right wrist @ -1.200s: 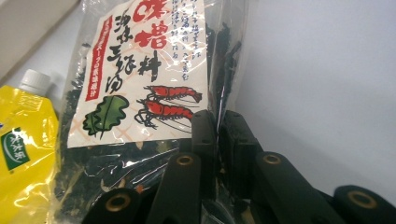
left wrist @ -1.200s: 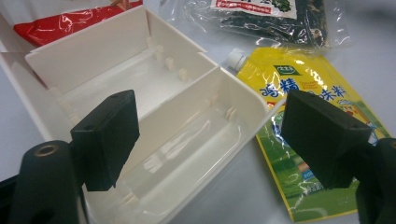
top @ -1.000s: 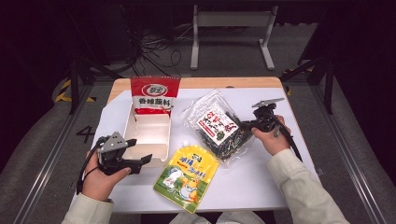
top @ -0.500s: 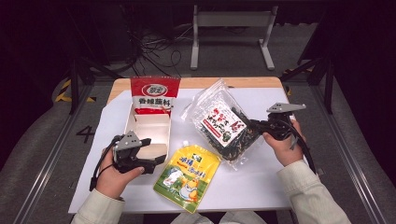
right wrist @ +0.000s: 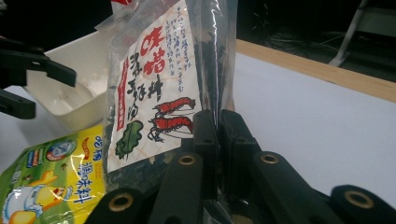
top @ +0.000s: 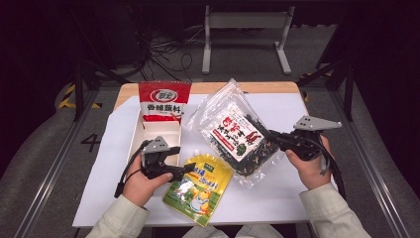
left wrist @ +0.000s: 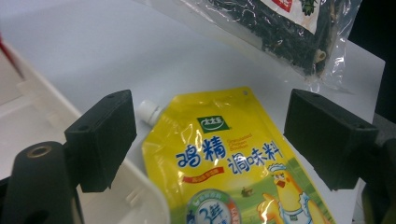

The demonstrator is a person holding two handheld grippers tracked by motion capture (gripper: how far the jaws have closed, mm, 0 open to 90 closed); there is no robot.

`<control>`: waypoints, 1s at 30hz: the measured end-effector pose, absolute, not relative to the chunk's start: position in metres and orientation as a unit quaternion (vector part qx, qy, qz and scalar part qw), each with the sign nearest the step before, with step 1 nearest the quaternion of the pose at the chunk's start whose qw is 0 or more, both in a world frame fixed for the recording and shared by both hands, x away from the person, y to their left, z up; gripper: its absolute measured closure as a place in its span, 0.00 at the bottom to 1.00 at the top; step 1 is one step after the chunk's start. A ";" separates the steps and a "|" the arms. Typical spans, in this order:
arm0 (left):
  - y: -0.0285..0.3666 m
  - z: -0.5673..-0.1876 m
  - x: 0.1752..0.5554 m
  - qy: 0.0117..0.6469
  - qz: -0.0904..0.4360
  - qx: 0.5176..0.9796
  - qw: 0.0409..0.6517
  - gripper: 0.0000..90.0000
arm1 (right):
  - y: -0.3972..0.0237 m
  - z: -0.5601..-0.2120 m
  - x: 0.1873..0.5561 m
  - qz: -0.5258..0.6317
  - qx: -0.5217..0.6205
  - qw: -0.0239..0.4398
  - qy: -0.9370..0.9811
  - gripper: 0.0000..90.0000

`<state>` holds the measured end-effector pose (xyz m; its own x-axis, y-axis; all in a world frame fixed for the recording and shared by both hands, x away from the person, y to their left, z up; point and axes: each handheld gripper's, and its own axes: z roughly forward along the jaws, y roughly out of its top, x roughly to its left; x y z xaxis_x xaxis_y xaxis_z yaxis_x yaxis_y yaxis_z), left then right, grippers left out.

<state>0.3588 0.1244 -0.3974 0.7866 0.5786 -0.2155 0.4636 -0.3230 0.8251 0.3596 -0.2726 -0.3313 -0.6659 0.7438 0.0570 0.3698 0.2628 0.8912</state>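
A yellow spouted seasoning pouch [top: 198, 186] lies flat near the table's front edge. My left gripper [top: 190, 169] is open at the pouch's upper left corner. In the left gripper view, its jaws [left wrist: 212, 135] straddle the pouch top [left wrist: 233, 163] and white spout without touching. A clear bag of dark dried seaweed with a white and red label [top: 233, 131] is tilted up off the table. My right gripper [top: 270, 136] is shut on its right edge. In the right gripper view, the jaws [right wrist: 217, 126] pinch the plastic of the bag [right wrist: 159, 84].
A long white plastic tray [top: 136, 134] stands left of centre, beside the left gripper. A red and white snack bag [top: 163, 99] rests on its far end. White sheet [top: 297, 198] covers the wooden table. Dark floor, cables and metal frames lie beyond the table.
My left gripper has slid right from beside the tray to the yellow pouch's top. My right gripper has drawn slightly right, holding the seaweed bag, which now stands more raised.
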 end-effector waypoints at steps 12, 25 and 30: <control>0.084 -0.403 0.358 0.294 0.030 0.822 0.487 0.23 | -0.264 -0.330 0.341 0.517 0.349 0.200 0.756 0.94; 0.073 -0.400 0.358 0.290 -0.011 0.800 0.525 0.37 | -0.248 -0.332 0.333 0.539 0.329 0.188 0.752 0.94; 0.083 -0.394 0.362 0.300 -0.013 0.775 0.556 0.53 | -0.244 -0.339 0.335 0.536 0.326 0.181 0.757 0.93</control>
